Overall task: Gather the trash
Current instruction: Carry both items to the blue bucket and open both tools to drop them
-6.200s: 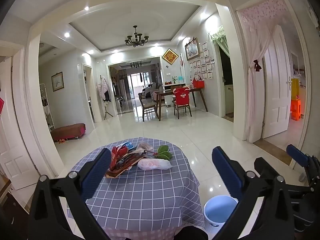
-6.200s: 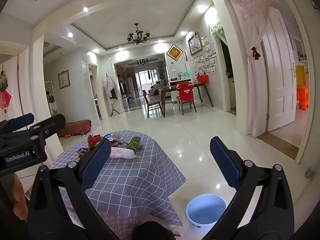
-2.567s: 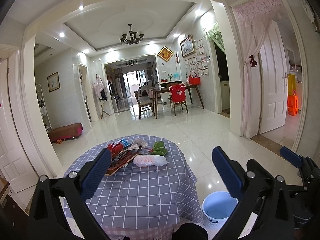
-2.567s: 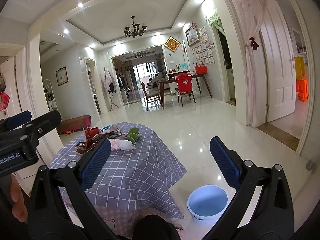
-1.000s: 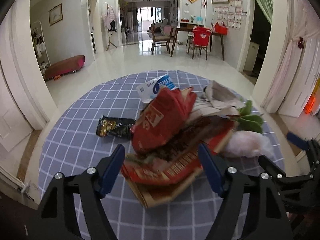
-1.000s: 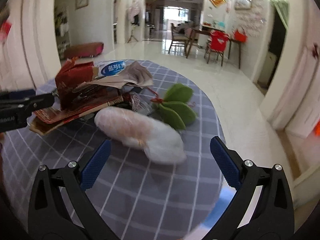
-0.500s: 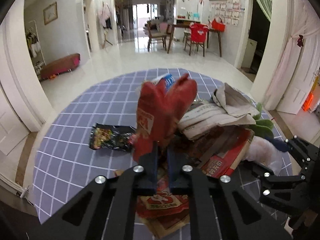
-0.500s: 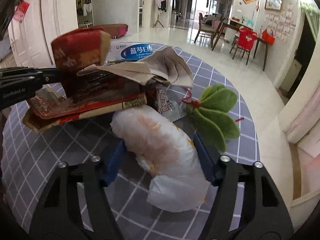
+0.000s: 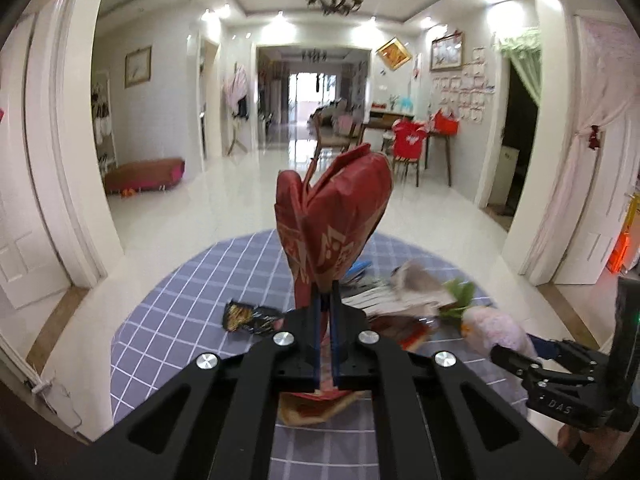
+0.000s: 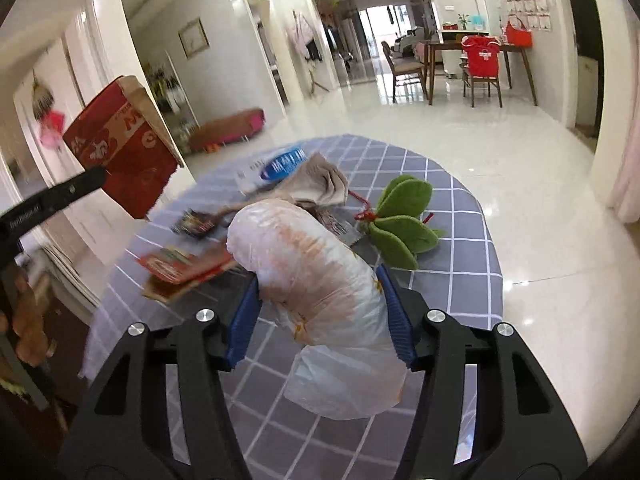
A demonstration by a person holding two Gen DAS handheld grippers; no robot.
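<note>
left gripper (image 9: 326, 300) is clamped fully shut on a red paper bag (image 9: 332, 216); the bag is pinched at its lower end and held up clear of the round table (image 9: 176, 304). from the right wrist view the same red paper bag (image 10: 124, 148) is seen in the air, off the table's left edge. right gripper (image 10: 320, 312) is closing its jaws around a white plastic bag bundle (image 10: 316, 280); the blue pads (image 10: 244, 320) are seen pressing both sides of the bundle, which looks raised a little off the table.

left on the table, all placed relative to the white bundle: a green felt leaf (image 10: 404, 220) just beside it on the right, a crumpled grey paper (image 10: 320, 180) behind it, a blue and white packet (image 10: 284, 164) further behind, a dark snack wrapper (image 10: 196, 222) to its left, and a flat red and brown card piece (image 10: 180, 272) at its front left. whether more scraps are hidden under the bundle cannot be told.

progress judged: early. 2 items are gripped but none is seen dropped in any bin, and no bin is visible in either view. at least 5 pieces are left on the table. both held items are judged to need carrying to a bin and releasing, then the rest is to be picked up.
</note>
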